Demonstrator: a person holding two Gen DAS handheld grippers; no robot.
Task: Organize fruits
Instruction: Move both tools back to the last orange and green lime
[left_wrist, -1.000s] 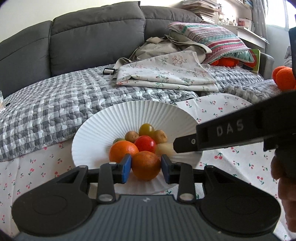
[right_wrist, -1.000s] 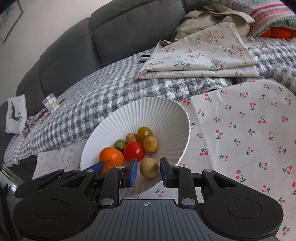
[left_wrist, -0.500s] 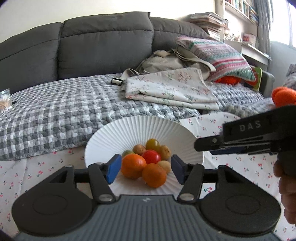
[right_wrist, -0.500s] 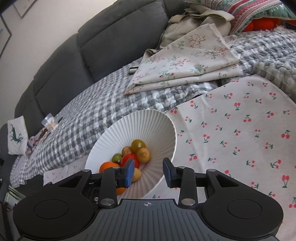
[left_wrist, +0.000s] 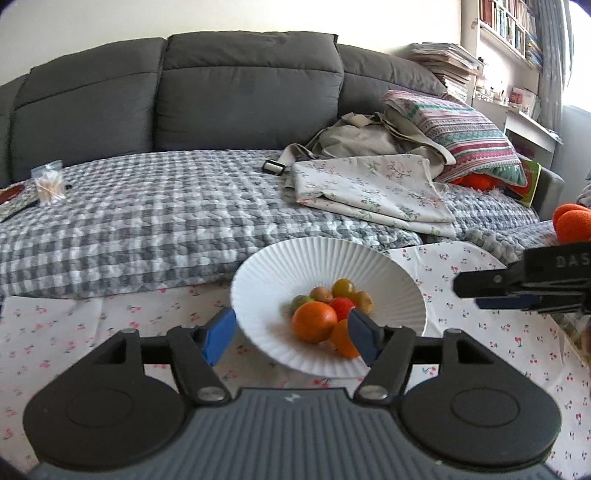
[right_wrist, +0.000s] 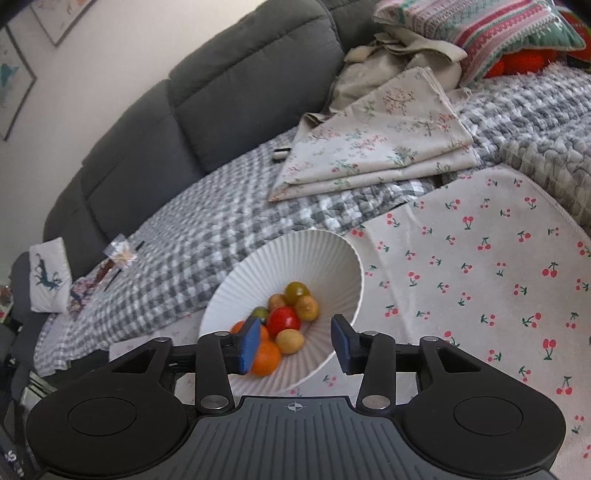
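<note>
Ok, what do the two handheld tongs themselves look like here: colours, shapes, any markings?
Both tongs, left and right, match: black linkage arms on round black discs, a ribbed grey body with a small centre mark, silver pivot screws and blue finger pads. White letters "DAS" show on the right one's side. No cables or sleeves visible.

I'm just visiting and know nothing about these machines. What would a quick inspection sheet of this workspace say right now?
Surface: cherry-print cloth on the table, beside a sofa.
Job's things: white ribbed bowl holding two oranges, a red tomato and several small fruits.
Clutter: folded floral fabric, striped pillow, small packets on the checked blanket.
Grippers: left gripper and right gripper both opening, nothing between the pads.
Cables: nothing seen.
Surroundings: grey sofa, bookshelves, framed pictures.
</note>
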